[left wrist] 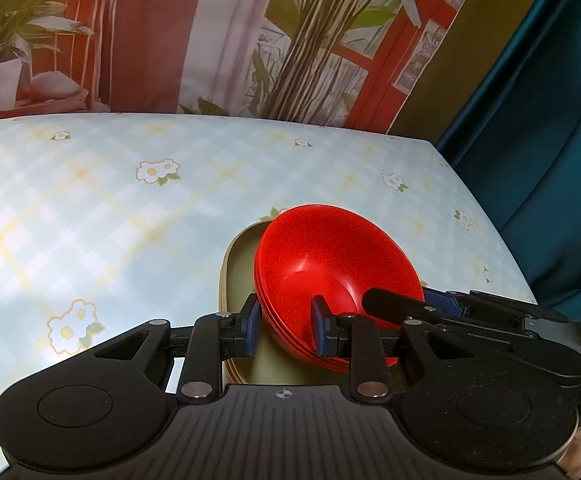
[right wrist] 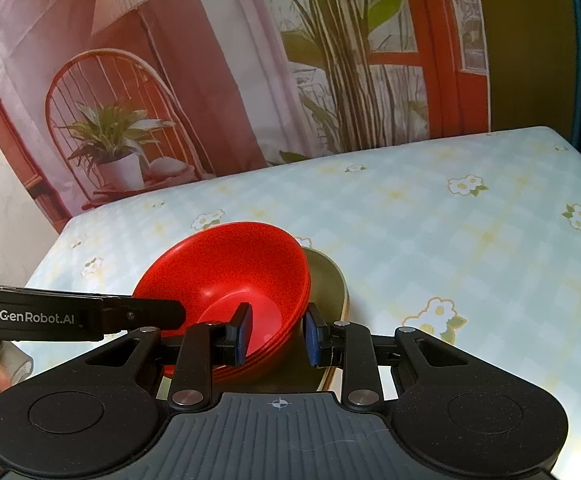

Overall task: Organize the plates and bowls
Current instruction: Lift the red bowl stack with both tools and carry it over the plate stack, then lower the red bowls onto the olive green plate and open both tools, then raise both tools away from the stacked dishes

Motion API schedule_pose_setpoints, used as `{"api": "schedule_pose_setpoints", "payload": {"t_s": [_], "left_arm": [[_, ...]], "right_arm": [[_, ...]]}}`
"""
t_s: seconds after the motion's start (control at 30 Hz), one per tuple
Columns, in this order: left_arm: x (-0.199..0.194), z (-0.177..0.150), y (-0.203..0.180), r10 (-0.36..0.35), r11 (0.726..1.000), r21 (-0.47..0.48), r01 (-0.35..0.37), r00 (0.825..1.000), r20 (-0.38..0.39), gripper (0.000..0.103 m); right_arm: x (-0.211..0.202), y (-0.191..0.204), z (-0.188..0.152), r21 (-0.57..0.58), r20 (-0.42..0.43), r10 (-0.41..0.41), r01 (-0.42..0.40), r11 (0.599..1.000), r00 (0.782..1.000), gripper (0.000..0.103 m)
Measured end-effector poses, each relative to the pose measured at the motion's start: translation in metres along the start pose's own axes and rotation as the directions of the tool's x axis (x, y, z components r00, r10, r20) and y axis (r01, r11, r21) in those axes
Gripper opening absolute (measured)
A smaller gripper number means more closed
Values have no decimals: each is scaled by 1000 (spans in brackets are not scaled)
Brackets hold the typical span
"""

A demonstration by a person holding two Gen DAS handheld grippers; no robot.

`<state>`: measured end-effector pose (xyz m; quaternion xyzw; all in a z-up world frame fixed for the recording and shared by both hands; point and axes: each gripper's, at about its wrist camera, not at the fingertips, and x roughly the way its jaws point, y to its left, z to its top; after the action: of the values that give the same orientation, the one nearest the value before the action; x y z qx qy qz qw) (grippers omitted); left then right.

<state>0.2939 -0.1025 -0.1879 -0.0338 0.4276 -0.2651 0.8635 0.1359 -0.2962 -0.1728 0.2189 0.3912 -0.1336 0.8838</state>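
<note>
Floral-clothed desk (left wrist: 130,208), frame centre: both tongs (left wrist: 284,326) (right wrist: 276,334) clench the stacked red bowls (left wrist: 330,264), seemingly settling onto olive plates (left wrist: 238,272); next, release gently.

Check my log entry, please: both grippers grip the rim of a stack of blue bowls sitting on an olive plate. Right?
One error: the bowls are red, not blue, as both wrist views show. The left gripper and right gripper do grip the rim, over the olive plate.

home-style set | floral tablecloth (left wrist: 130,200) | printed room backdrop (right wrist: 210,100)
</note>
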Motion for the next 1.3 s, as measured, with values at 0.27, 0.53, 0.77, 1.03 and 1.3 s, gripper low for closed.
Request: {"api": "schedule_pose_setpoints", "payload": {"t_s": [0.27, 0.53, 0.77, 1.03, 1.3], "left_arm": [[-10, -1, 0, 24, 1000, 4, -24, 999, 24, 29], [-27, -2, -6, 51, 998, 34, -53, 997, 59, 39], [-41, -3, -13, 77, 995, 64, -82, 993, 89, 40], [-64, -8, -16, 111, 990, 73, -122, 984, 139, 55], [-99, -13, -22, 151, 983, 75, -170, 967, 204, 84]], "right_arm": [[-3, -1, 1, 0, 1, -12, 12, 1000, 1000, 32], [-16, 1, 3, -8, 26, -38, 38, 999, 999, 41], [-28, 4, 5, -27, 46, -48, 50, 998, 998, 47], [-47, 11, 6, -45, 77, -69, 72, 996, 995, 62], [-74, 23, 8, -70, 119, -77, 86, 994, 990, 82]]}}
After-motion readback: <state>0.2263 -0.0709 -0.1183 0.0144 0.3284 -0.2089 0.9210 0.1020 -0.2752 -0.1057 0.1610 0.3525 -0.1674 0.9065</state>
